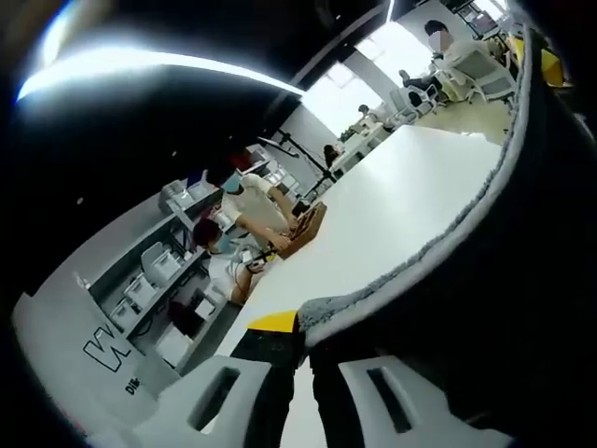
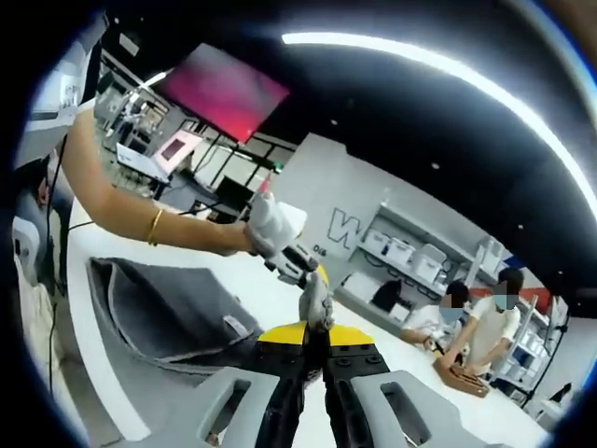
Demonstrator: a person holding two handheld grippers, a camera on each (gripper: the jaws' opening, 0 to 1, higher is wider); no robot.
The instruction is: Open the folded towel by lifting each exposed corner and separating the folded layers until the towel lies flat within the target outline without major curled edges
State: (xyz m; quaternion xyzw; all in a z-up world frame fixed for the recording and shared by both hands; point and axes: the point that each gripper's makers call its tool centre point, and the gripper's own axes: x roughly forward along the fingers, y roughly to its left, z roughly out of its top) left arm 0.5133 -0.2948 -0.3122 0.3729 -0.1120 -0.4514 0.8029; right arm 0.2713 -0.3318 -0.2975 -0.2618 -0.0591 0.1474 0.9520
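A dark grey towel (image 2: 177,308) hung lifted above the white table (image 2: 103,392) in the right gripper view, its pale-edged folds sagging toward the tabletop and a small white label (image 2: 237,326) showing near the towel's lower corner. The right gripper (image 2: 314,397) rose from the bottom of that view with its two jaws drawn nearly together on a dark strip of cloth running between them, apparently pinching the towel's edge. Just beyond the towel, the left gripper (image 2: 317,303) came in on a person's outstretched arm (image 2: 121,210), which wore a thin gold bangle (image 2: 155,227); whether its jaws were parted or closed could not be made out from there. A yellow marker (image 2: 303,333) lay on the table beside the towel's near corner.

In the left gripper view, the towel (image 1: 522,243) filled the side beyond the jaws, its fuzzy grey hem (image 1: 410,266) curving across the white table (image 1: 401,205). The left gripper (image 1: 303,397) stood with its jaws slightly apart, dark fabric lying in the gap between them, seemingly held. A yellow patch (image 1: 273,322) showed next to the towel's hem. Well past the towel, two people (image 1: 238,224) bent over a wooden box (image 1: 306,227) at the table's far side, before grey shelving (image 1: 149,271).
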